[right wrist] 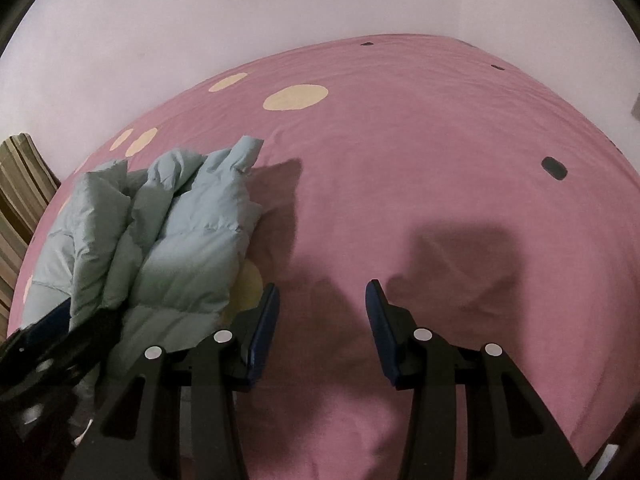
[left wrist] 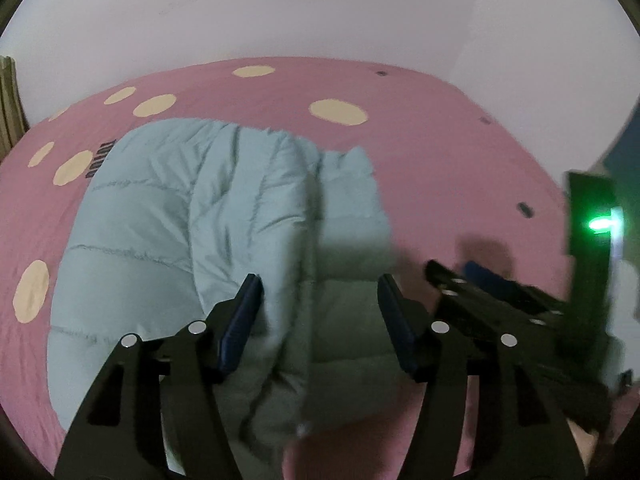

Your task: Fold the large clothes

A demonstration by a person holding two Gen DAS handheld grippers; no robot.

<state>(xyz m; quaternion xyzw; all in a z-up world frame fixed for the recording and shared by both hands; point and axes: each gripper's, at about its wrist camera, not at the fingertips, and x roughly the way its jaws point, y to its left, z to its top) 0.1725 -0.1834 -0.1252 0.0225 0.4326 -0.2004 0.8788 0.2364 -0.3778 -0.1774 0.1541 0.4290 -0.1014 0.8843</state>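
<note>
**Operator:** Checking the left wrist view first: what do you have?

**Guide:** Your left gripper stands with its jaws apart and nothing clamped. The pale blue puffer jacket lies on the pink bedsheet directly ahead of and beneath the fingers; its folded-over edge runs between them without touching the pads. The tool points steeply down at the garment. The right gripper sits just beside yours, to its right.

**Operator:** And the right wrist view?

**Guide:** Your right gripper is likewise apart and empty, over bare sheet. The jacket lies ahead and to its left, bunched in thick layers, near the left finger but apart from it. It too is tilted steeply downward.

**Operator:** How should the step be done?

**Guide:** In my judgement, take one layer edge per tool, close fully before lifting, and carry both corners level, since padded fabric may spring back.
</note>
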